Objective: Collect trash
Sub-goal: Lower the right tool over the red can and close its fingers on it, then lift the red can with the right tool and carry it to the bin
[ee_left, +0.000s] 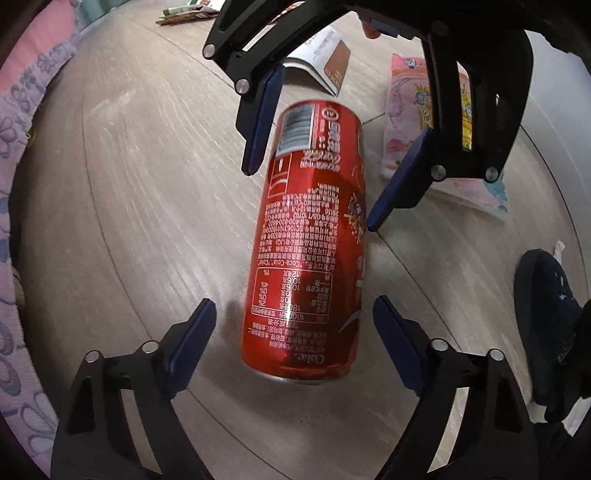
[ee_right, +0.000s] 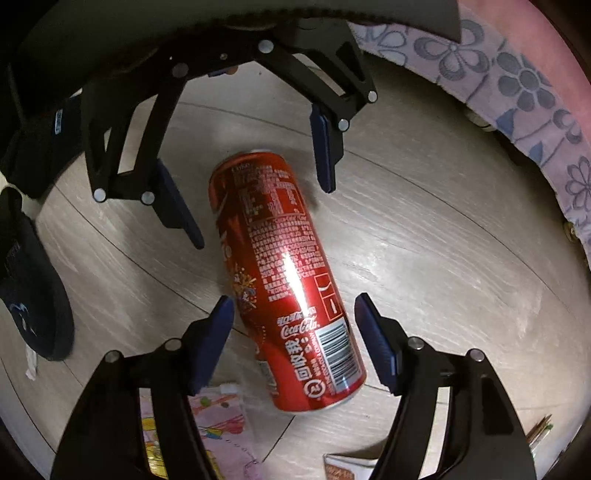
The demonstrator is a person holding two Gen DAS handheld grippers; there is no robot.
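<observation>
A red Coca-Cola can lies on its side on the pale wood floor. My left gripper is open with one blue finger on each side of the can's near end, not touching it. My right gripper faces it from the far side, open, straddling the can's other end. In the right wrist view the can lies between my right gripper's open fingers, and my left gripper straddles the far end, open.
A pink cartoon-printed wrapper and a white-and-brown leaflet lie beyond the can. A dark slipper is at the right. Purple floral bedding borders the left side. More paper litter lies far off.
</observation>
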